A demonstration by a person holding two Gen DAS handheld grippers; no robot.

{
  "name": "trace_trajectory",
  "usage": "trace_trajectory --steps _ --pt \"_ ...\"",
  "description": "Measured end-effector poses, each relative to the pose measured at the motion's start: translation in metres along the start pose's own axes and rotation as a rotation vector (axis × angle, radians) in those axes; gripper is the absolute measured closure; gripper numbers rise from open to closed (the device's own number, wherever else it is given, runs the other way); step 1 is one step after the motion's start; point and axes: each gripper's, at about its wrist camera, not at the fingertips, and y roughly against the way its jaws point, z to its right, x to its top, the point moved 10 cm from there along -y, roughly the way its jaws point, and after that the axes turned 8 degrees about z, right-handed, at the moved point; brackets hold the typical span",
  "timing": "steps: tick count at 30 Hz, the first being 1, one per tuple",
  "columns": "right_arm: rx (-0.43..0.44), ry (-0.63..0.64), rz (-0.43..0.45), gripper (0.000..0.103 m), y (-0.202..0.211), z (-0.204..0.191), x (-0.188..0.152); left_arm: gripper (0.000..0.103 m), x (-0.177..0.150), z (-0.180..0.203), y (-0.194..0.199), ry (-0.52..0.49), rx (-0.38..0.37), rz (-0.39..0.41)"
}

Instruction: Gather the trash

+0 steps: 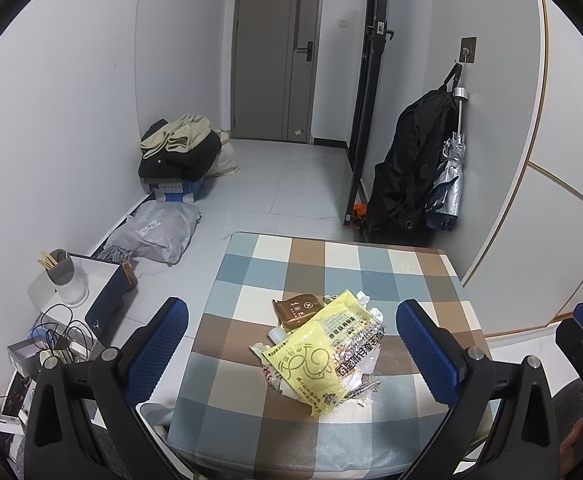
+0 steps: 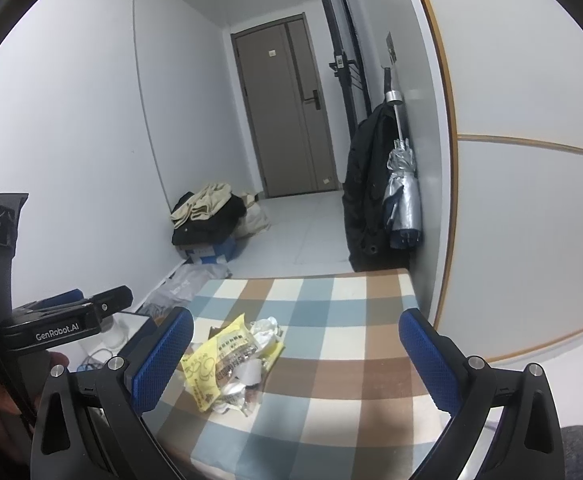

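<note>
Both my tongs, left gripper [image 1: 291, 354] and right gripper [image 2: 297, 354], are spread wide and hold nothing. The trash pile [image 1: 323, 350] lies on the checked table [image 1: 403, 276] between the left fingers, uncollected; I judge everything remains.

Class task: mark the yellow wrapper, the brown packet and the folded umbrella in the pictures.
Yellow wrapper [image 1: 315, 354]: left wrist view, on its printed yellow face.
Brown packet [image 1: 296, 309]: left wrist view, on the part showing above the wrapper.
Folded umbrella [image 2: 402, 190]: right wrist view, on its silver canopy.
</note>
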Motion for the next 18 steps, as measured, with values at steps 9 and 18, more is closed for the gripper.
trace_trajectory --steps 9,18 --pt "-0.002 -0.012 -0.001 0.0 0.0017 0.0034 0.0002 0.001 -0.0005 -0.0005 -0.0012 0.001 0.0 -0.004" --pt "-0.004 -0.002 0.004 0.0 0.0018 0.004 0.0007 0.001 -0.0039 0.0017 -0.0029 0.003 -0.015 -0.018"
